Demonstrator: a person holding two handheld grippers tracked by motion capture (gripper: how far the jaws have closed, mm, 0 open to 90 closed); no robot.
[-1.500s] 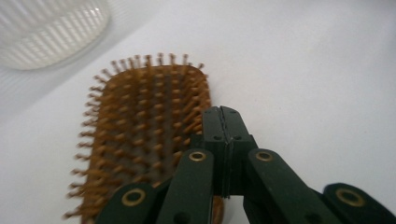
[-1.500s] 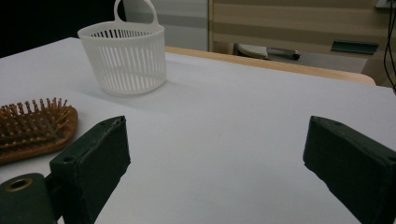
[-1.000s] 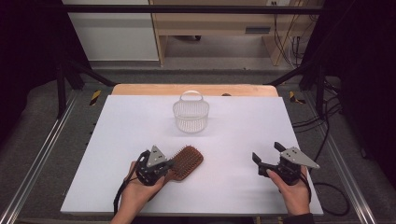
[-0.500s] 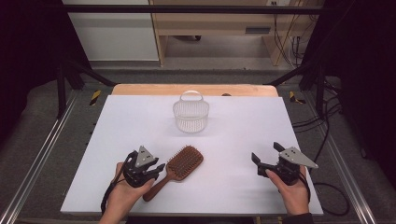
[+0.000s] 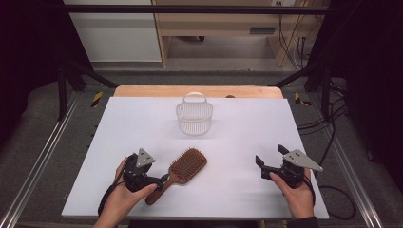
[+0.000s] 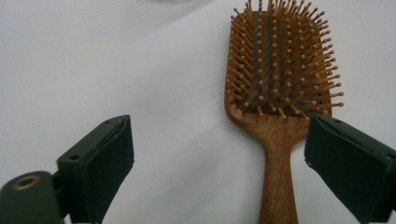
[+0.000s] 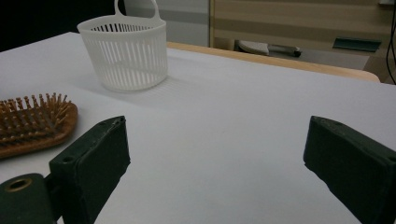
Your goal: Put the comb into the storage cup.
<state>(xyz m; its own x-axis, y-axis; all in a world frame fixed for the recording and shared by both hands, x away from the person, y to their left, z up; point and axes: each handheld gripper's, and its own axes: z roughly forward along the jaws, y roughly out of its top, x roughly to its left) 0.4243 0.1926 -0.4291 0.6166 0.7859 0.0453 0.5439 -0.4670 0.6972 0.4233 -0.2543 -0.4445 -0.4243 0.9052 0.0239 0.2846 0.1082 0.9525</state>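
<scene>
**A:** Item one, the container?

**B:** One white slatted basket [image 5: 194, 118] with a loop handle, standing upright on the far half of the white table [image 5: 247, 128], about midway across. From the high view and the right gripper view, nothing can be seen through its slats or above its rim; the floor of the basket itself cannot be made out.

**A:** Item two?

**B:** One wooden paddle hairbrush [image 5: 183, 170], bristles up, lying flat on the table on the near side, well apart from the basket. Head points toward the far right, handle toward the near left. It is outside the basket.

**A:** The left gripper [image 5: 154, 181]?

**B:** Held in the person's left hand [image 5: 124, 197], at the handle end of the brush. Its jaws have just been opening and now stand spread wide. In the left gripper view the brush [image 6: 280, 93] handle runs up between them, close to the right-hand jaw, but neither pad presses on it. The brush rests on the table, not gripped.

**A:** And the right gripper [image 5: 269, 158]?

**B:** Held in the right hand [image 5: 297, 194] at the near right of the table, jaws spread, with bare tabletop between them. Well clear of the brush and the basket; its own view shows the basket [image 7: 125, 51] far off at upper left and the brush head [image 7: 35, 122] at the left edge.
</scene>
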